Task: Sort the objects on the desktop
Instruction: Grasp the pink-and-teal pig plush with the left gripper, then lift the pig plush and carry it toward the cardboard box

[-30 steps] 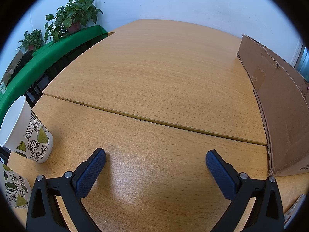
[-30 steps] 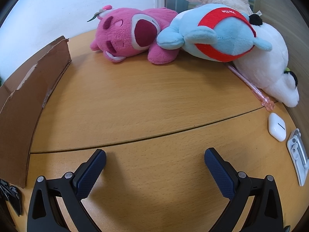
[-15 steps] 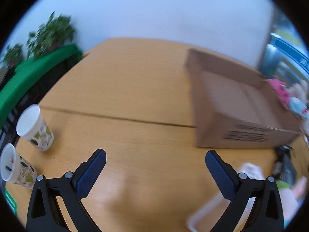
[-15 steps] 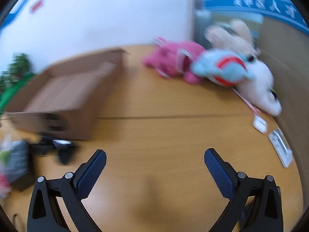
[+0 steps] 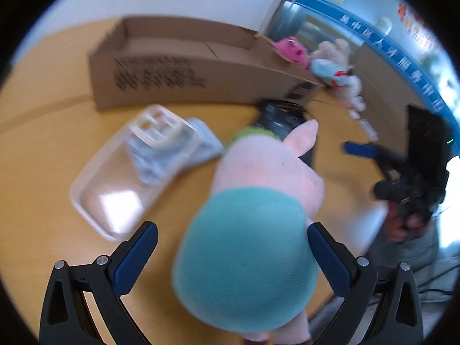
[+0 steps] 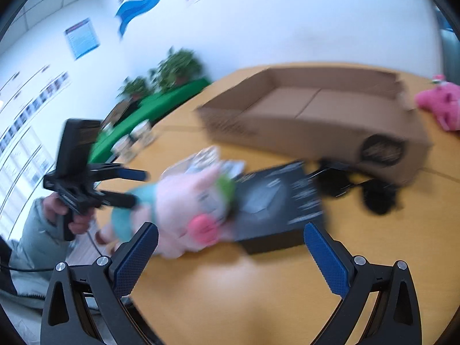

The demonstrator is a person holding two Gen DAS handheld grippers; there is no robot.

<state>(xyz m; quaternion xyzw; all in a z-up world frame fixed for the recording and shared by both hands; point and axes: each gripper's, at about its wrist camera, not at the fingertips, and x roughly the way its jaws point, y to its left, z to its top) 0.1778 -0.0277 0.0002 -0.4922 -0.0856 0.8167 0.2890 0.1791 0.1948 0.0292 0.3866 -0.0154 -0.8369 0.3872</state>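
Wooden worktop [image 5: 37,155] carries an open cardboard box [image 5: 184,66], then a pink pig plush [image 5: 258,201] lying between the spread fingers of the left hand-held gripper [image 5: 233,247], untouched, while the right hand-held gripper [image 6: 230,250] hangs open over a black box [image 6: 276,201].

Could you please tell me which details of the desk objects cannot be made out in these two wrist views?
- Printed text on the cardboard box: left wrist view, smeared by motion blur.
- Contents of the clear plastic tray: left wrist view, blurred and glared.
- Lower end of the pink plush pig: left wrist view, cut off by the bottom edge.
- Black items beside the box: right wrist view, too blurred to identify.
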